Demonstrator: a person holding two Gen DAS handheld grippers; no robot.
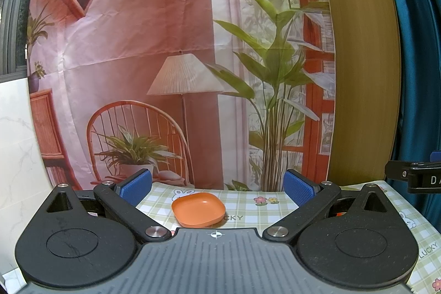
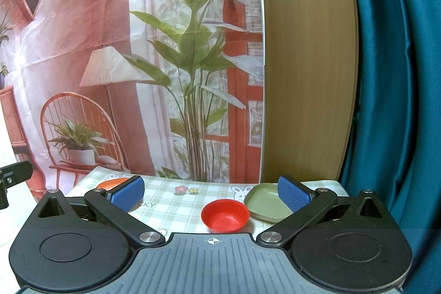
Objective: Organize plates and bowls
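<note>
Orange plate point(image 1: 198, 209), red bowl point(image 2: 225, 215), green plate point(image 2: 266, 201) — all empty.

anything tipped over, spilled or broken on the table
Nothing stands out. The orange dish, red bowl and green plate all sit upright and empty on the tablecloth, with no spills or visible damage. The bowl and plate look very close, possibly touching.

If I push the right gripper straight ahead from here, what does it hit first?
Probably the red bowl, just right of centre between the open right gripper fingers. The green plate sits farther right; depth is hard to judge.
</note>
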